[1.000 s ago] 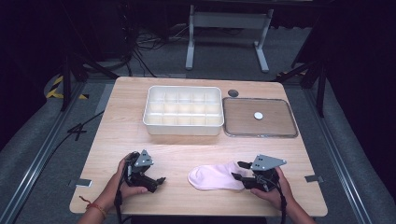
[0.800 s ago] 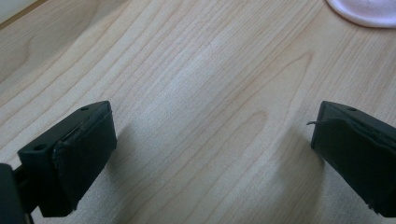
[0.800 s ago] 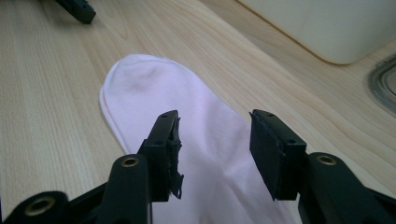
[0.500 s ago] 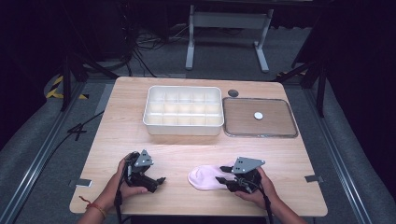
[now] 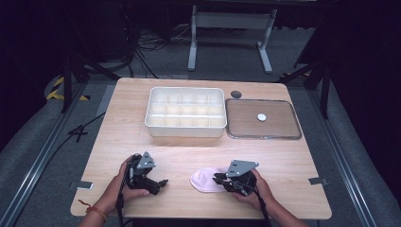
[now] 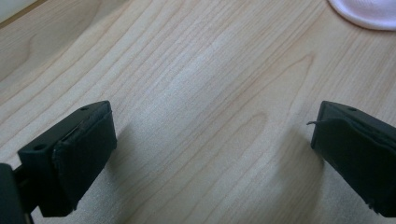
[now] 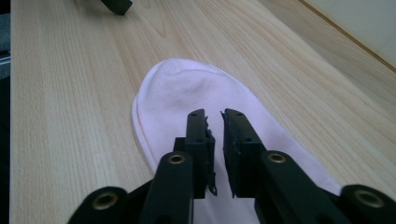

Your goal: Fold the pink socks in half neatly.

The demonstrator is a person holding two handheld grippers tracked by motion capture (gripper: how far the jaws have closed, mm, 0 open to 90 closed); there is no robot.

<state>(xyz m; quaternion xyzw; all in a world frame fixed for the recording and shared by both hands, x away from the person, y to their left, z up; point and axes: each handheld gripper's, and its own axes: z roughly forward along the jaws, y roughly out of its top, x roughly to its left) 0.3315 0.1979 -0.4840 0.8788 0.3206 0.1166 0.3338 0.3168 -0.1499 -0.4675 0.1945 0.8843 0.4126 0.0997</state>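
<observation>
Right gripper sits over the pink sock at the near edge of the desk, right of centre. Its jaws have just been closing and now stand nearly together, with a thin slit left between the pads. In the right gripper view they lie low over the middle of the sock; whether any fabric is pinched in the slit I cannot tell, no fold shows between the pads. In the high view the right gripper covers the sock's right end, with the rounded toe end sticking out to the left.

Left gripper has its jaws spread wide, released, nothing between them, just bare desk wood below. A sliver of the sock shows at the top right corner of the left gripper view, well apart from the jaws. In the high view the left gripper rests near the front left of the desk, pointing toward the sock, with a gap between.

White compartment tray at the back centre, flat metal-rimmed tray just beside it on the right, both well apart from the sock.
</observation>
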